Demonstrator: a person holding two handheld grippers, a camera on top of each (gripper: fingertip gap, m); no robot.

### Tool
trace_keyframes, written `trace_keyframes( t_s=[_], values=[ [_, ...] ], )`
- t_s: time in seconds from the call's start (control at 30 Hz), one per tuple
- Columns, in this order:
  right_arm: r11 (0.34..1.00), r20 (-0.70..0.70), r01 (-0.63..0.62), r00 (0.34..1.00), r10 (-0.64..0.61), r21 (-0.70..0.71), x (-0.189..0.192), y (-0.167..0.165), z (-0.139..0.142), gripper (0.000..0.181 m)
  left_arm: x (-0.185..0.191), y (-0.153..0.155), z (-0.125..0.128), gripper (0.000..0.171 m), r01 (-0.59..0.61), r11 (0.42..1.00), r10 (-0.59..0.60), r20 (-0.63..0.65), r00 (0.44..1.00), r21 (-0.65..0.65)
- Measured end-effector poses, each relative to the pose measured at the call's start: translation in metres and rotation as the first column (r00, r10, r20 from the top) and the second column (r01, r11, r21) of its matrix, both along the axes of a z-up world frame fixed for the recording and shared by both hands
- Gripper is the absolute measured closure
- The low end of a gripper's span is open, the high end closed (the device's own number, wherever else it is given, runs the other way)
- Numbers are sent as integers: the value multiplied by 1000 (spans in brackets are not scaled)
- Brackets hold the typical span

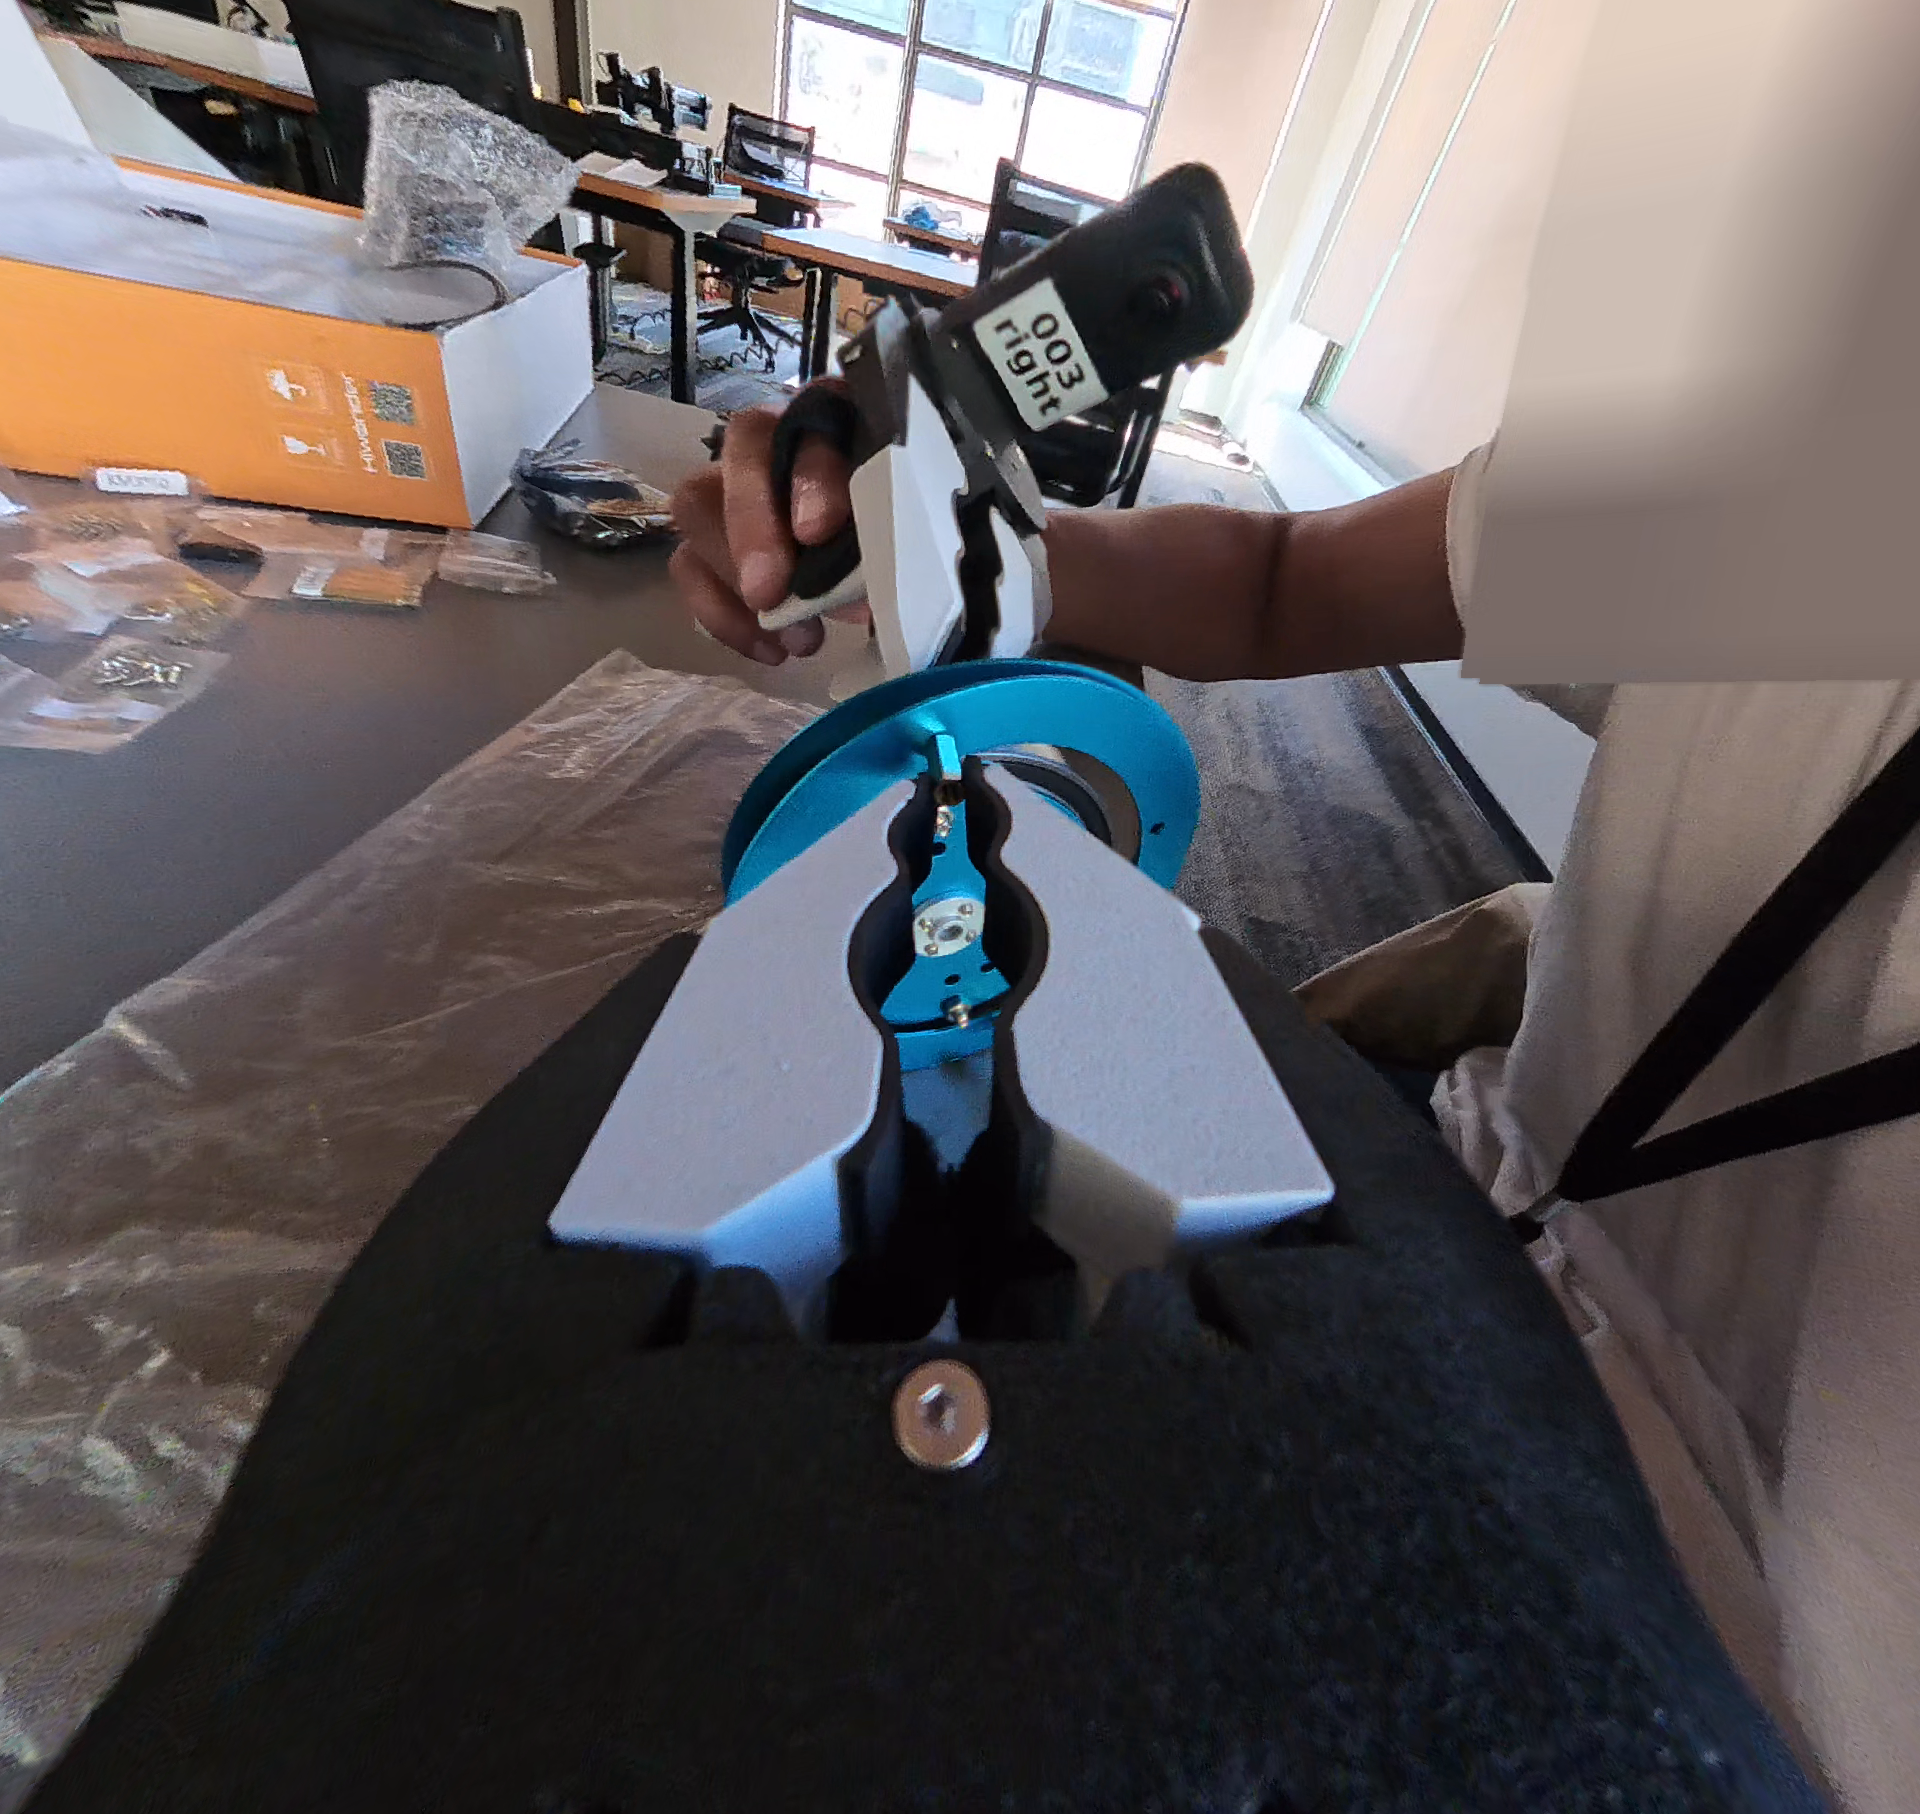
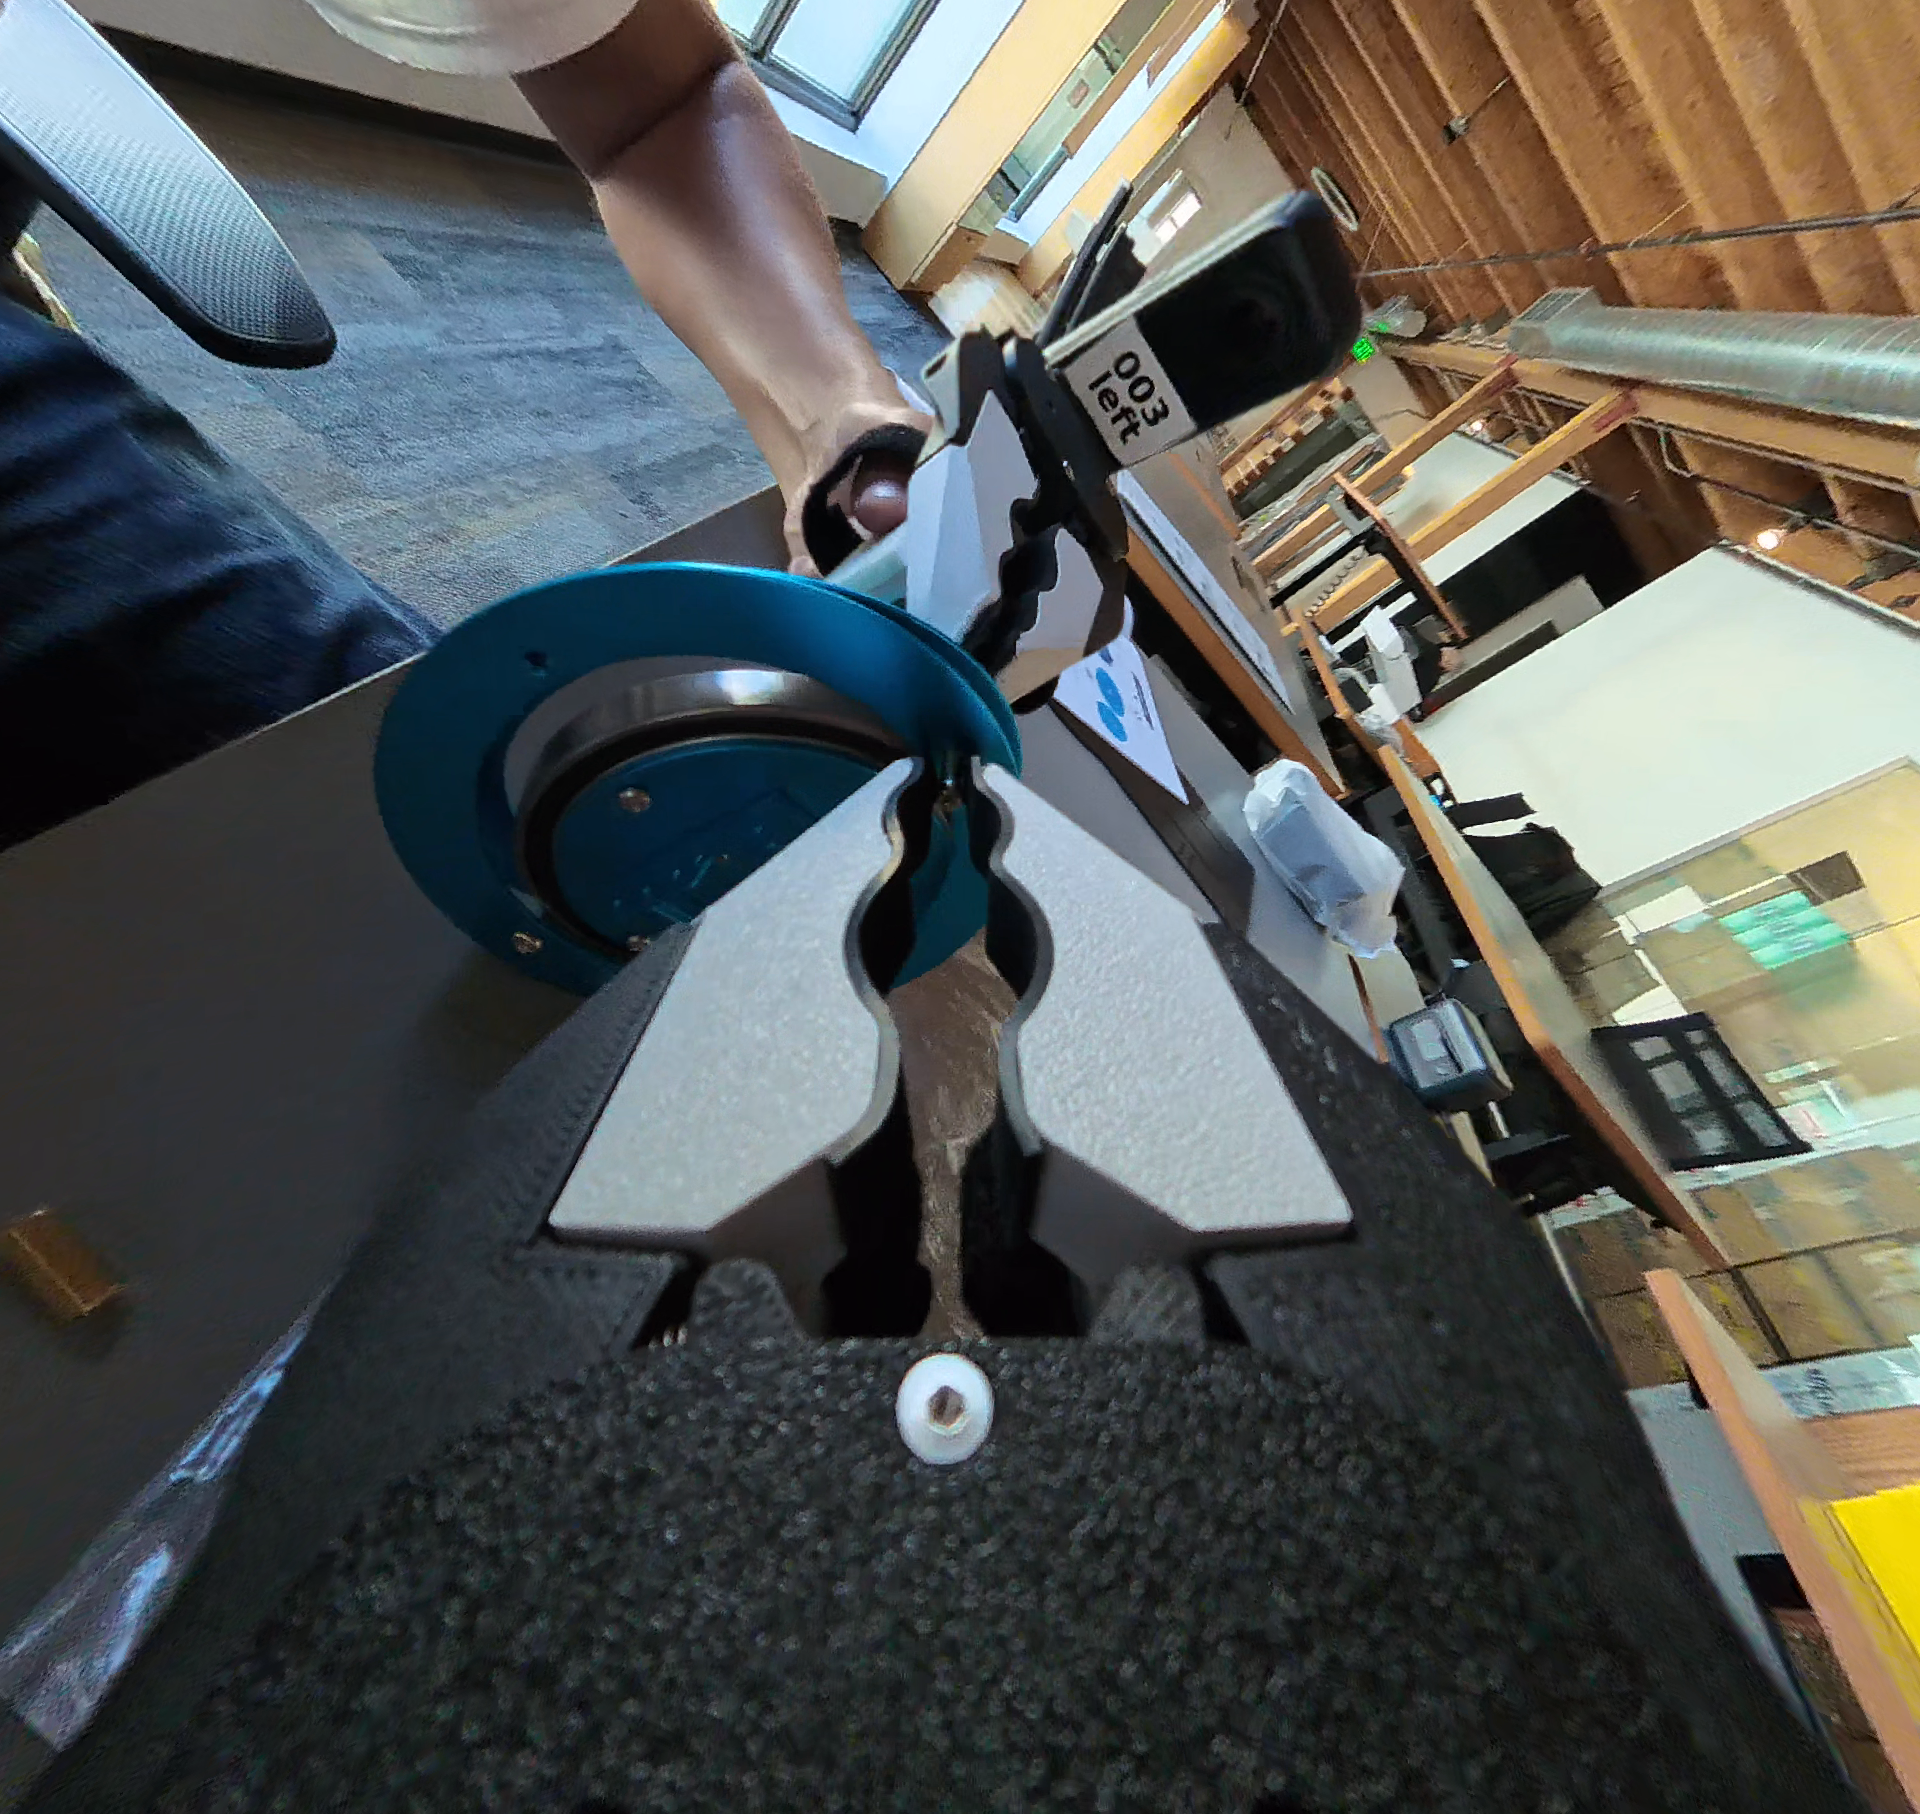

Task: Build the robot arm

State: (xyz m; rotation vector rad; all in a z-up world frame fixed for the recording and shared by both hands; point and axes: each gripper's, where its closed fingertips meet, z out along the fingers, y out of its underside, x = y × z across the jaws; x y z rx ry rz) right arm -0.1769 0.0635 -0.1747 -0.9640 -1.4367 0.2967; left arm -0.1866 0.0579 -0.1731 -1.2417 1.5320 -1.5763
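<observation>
Only the right claw (image 2: 961, 777) shows the blue wheel's (image 2: 447, 756) underside.

My left tongs (image 1: 961, 777) have pale grey fingers with wavy black edges on speckled black bodies, as do my right tongs (image 2: 951, 777). The disc (image 1: 1049, 715) is bright anodised blue (teal in shade). The desk (image 1: 260, 808) is dark grey; the box (image 1: 208, 382) at its far edge is orange and white.

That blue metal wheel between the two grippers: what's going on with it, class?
A person holds a gripper in each hand, and both meet on the blue metal disc assembly above a dark table. The left gripper is shut on a small brass standoff on its face. The right gripper is closed on the disc's rim from the opposite side.
</observation>
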Motion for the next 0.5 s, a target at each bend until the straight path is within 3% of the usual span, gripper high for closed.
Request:
trace_keyframes(
  t_s=[0.13, 0.2, 0.23, 0.3, 0.37, 0.5],
  values=[
    [994, 0, 8, 1000, -8, -107, 1, 3, -1, 177, 1, 2, -1, 166, -14, 998, 14, -1, 1000, 55],
    [980, 3, 19, 1000, -19, -198, 2, 5, -2, 178, 1, 3, -2, 166, -49, 974, 45, 21, 999, 220],
    [966, -9, 14, 1000, -17, -260, 2, 4, -2, 178, 1, 3, -3, 166, -73, 933, 63, 40, 997, 353],
    [909, -47, -11, 999, -10, -417, 1, 3, -2, 178, 1, 2, -5, 167, -122, 762, 87, 85, 993, 636],
    [838, -89, -54, 996, 7, -542, 0, 0, 0, 179, 0, 1, -6, 166, -155, 509, 76, 135, 988, 847],
    [667, -156, -124, 988, 11, -735, -1, -2, -1, 179, -1, 1, -5, 167, -201, 11, 14, 201, 980, 980]
  ],
)
